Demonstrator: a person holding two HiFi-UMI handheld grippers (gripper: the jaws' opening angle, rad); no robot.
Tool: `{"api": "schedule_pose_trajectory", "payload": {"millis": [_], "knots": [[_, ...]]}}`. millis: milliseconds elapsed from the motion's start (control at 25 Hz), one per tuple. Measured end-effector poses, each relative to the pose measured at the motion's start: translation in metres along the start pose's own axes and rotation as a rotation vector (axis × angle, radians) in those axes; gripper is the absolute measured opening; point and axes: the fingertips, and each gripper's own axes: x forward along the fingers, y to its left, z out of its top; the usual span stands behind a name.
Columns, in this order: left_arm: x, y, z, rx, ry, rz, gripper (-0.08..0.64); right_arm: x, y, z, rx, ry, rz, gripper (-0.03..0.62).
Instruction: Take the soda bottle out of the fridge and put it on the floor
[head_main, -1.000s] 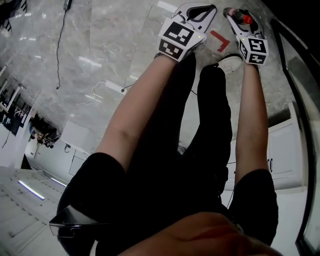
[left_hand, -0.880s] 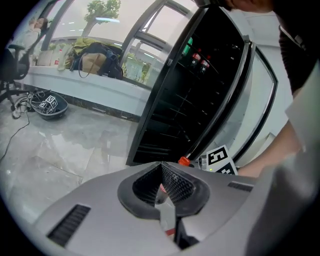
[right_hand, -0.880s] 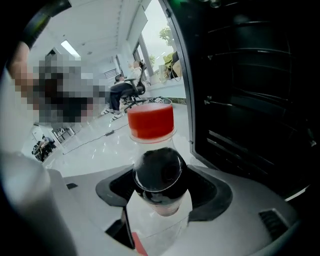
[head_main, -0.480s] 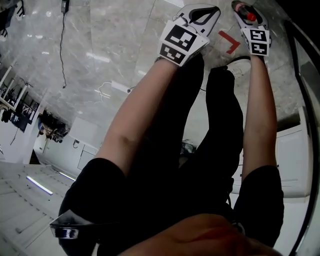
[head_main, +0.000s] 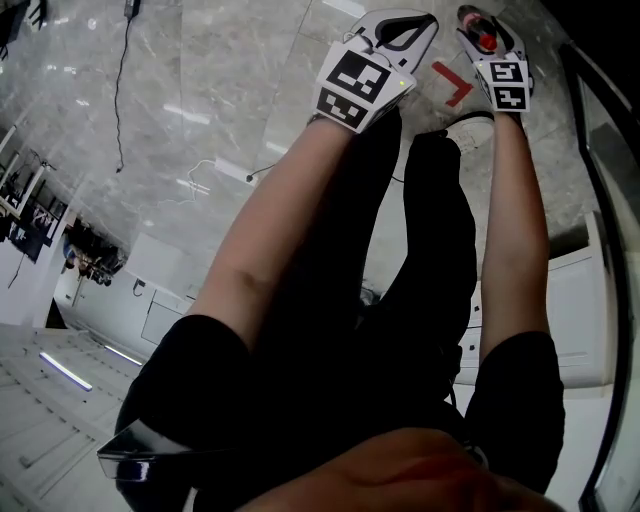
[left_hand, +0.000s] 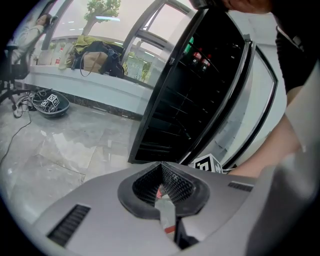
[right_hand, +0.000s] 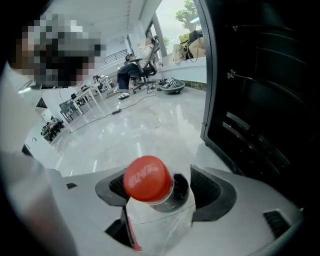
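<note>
The soda bottle (right_hand: 150, 210) is clear with a red cap (right_hand: 147, 178). Its neck stands between the jaws of my right gripper (right_hand: 159, 186), which is shut on it. In the head view that cap (head_main: 487, 38) shows inside the right gripper (head_main: 485, 35), held low over the grey marble floor (head_main: 220, 110). My left gripper (head_main: 392, 35) hangs beside it to the left, shut with nothing in it; its pads meet in the left gripper view (left_hand: 161, 167). The black fridge (left_hand: 200, 100) stands open with dark shelves, and a few bottles (left_hand: 200, 57) sit high inside.
The fridge's dark interior (right_hand: 260, 100) is close on the right. A red tape corner (head_main: 450, 82) marks the floor by the person's white shoe (head_main: 468, 125). A cable (head_main: 125, 90) trails far left. A seated person (right_hand: 137, 70), bags (left_hand: 97, 55) on a ledge and a dark bowl-shaped thing (left_hand: 50, 104) lie farther off.
Both grippers stay near the same spot over the floor. The right one with the bottle has drifted slightly away from the body; the left has barely moved.
</note>
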Motion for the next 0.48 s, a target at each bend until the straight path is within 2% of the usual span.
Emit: {"api": "schedule_pose_trajectory", "payload": {"millis": [240, 360, 480], "knots": [[-0.029, -0.020, 0.043, 0.020, -0.053, 0.015, 0.000, -0.059, 0.007, 0.048, -0.036, -0.072, -0.008, 0.322], [-0.056, -0.040, 0.074, 0.030, -0.084, 0.021, 0.000, -0.117, 0.019, 0.098, -0.021, -0.176, -0.022, 0.322], [-0.092, -0.065, 0.114, 0.037, -0.133, 0.029, 0.000, -0.190, 0.038, 0.161, 0.028, -0.327, -0.018, 0.320]]}}
